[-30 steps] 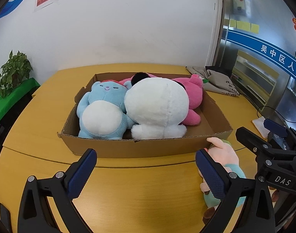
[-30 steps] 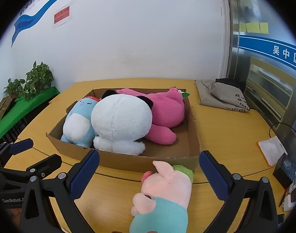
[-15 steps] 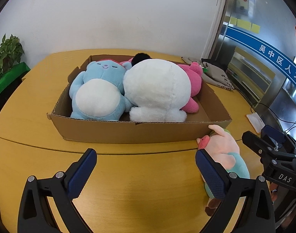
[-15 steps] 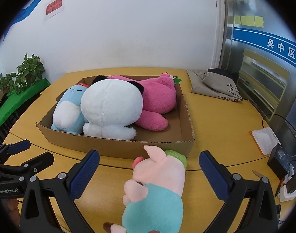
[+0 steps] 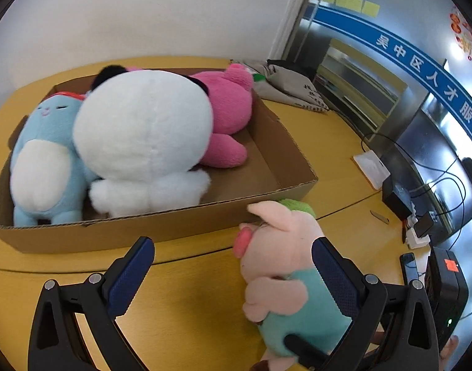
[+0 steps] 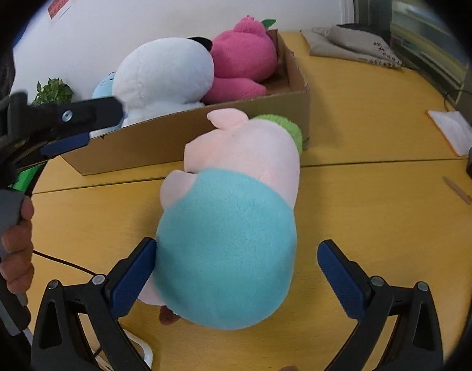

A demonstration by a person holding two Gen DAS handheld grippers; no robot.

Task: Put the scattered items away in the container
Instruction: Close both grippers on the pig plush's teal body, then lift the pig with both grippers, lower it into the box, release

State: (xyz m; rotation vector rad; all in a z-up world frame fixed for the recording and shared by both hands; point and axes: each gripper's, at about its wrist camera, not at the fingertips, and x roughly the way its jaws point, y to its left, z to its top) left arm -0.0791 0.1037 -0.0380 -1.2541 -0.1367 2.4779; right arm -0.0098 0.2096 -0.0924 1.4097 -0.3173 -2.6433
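Note:
A pink pig plush in a teal shirt (image 6: 229, 232) lies on the yellow table, its head against the front wall of the cardboard box (image 6: 161, 142). My right gripper (image 6: 236, 266) is open around its teal body; the left pad touches it, the right pad stands apart. In the left wrist view the pig (image 5: 282, 256) lies against my left gripper's right finger (image 5: 334, 275); the left gripper (image 5: 232, 266) is open. The box (image 5: 266, 194) holds a blue plush (image 5: 44, 160), a white panda plush (image 5: 143, 139) and a pink plush (image 5: 229, 114).
A grey folded bag (image 5: 291, 86) lies on the table behind the box. A white pad (image 5: 372, 167), black devices and cables (image 5: 421, 204) sit at the table's right edge. A wooden stick (image 6: 458, 190) lies to the right. A plant (image 6: 53, 91) stands at the left.
Both grippers moved forward and down toward the pig plush. The right gripper now straddles its teal body; the left gripper swung right, its right finger now beside the pig.

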